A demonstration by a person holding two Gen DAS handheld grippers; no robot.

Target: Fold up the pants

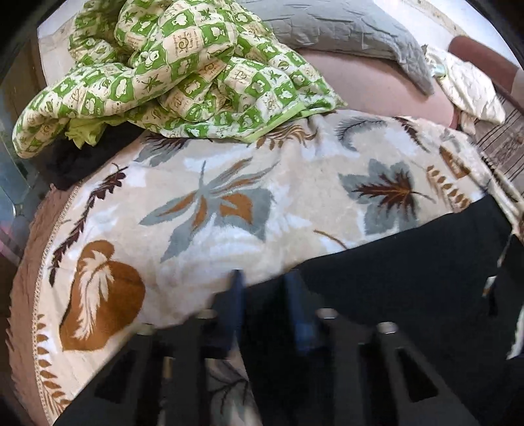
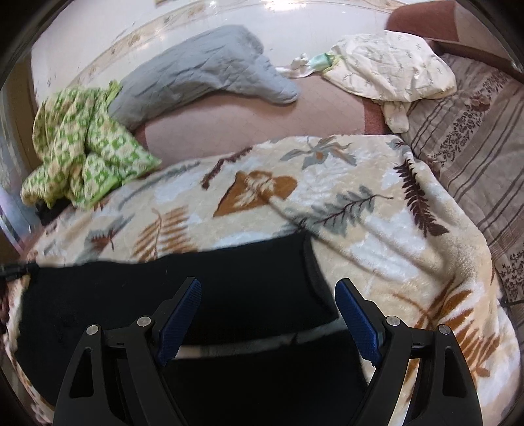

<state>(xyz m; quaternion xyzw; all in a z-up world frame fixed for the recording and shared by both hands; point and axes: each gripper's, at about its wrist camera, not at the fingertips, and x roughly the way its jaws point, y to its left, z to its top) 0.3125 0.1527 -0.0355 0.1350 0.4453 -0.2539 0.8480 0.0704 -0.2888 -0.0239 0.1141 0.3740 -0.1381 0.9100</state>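
The left gripper (image 1: 267, 288), jaws drawn narrow, pinched the near end of the black pants (image 1: 393, 288). These stretched lengthwise along the near edge of the leaf-patterned blanket (image 1: 229, 203) towards the gaping, empty right gripper (image 2: 268, 295).

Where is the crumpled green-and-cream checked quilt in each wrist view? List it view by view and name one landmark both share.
Left wrist view: the crumpled green-and-cream checked quilt fills the upper left, its edge lying on the leaf-patterned fleece blanket.
Right wrist view: the quilt sits at the left edge, mid-height.
Shared landmark: the grey quilted pillow, just right of the quilt in both views.
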